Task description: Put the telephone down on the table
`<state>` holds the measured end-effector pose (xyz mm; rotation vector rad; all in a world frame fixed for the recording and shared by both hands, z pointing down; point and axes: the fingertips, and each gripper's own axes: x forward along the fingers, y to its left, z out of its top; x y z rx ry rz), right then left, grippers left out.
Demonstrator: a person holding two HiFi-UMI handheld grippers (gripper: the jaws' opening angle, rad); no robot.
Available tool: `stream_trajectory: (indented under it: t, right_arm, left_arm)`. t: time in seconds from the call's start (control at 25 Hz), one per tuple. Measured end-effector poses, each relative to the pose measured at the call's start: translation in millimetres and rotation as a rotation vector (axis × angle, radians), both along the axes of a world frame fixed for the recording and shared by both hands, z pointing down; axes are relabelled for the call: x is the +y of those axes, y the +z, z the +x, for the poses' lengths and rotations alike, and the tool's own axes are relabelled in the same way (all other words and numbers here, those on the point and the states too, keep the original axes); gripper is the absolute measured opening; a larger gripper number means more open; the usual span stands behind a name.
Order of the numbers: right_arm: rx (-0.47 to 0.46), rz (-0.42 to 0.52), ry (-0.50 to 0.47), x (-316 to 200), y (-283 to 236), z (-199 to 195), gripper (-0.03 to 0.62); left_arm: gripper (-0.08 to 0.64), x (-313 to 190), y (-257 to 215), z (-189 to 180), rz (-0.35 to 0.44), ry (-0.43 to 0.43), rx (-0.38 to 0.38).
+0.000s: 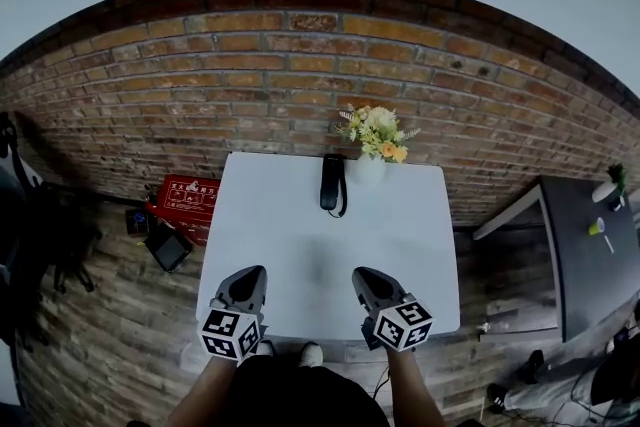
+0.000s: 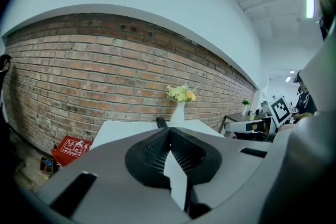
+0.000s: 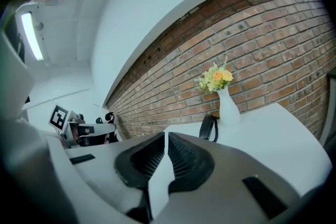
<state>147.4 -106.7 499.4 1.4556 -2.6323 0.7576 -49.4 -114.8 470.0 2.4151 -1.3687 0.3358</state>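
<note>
So, the telephone [image 1: 332, 183], a black handset with its cord, is seen at the far edge of the white table [image 1: 300, 255], close to the brick wall [image 1: 250, 65] and just left of a white vase [image 1: 368, 170] filled with yellow and white flowers [image 1: 378, 130]. From the right gripper view it looks propped fairly upright right beside the vase, though how it's supported can't really be made out. Neither gripper is anywhere near it: the left gripper [image 1: 248, 275] and the right gripper [image 1: 366, 275] are both held over the near edge of the table, well apart from the phone. The left one's jaws are pinched together at the tips with nothing caught between them, and the right one's jaws are pressed together too, also empty. Off to the left, a red box [image 1: 188, 195] is parked on the wooden floor by the wall, and a dark table [image 1: 585, 255] can be spotted on the right.
</note>
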Motion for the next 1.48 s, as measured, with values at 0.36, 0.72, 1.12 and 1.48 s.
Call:
stream_trajectory:
  t: [0.36,0.72,1.12,1.48]
  right_arm:
    - [0.006,0.133,0.019,41,-64,-20,0.035]
    - [0.033,0.144,0.125,53,-83,-32,0.021]
    - [0.045,0.121,0.205,73,-76,-45,0.021]
    - [0.063,0.120,0.234,80,-77,-53,0.021]
  left_arm:
    - [0.012,10,-37,-4,0.087,0.100,0.061]
    - [0.013,8,-42,-44,0.089,0.115,0.090]
    - [0.012,14,-30,-63,0.060,0.175,0.080]
    - [0.012,12,-30,-76,0.058,0.175,0.090]
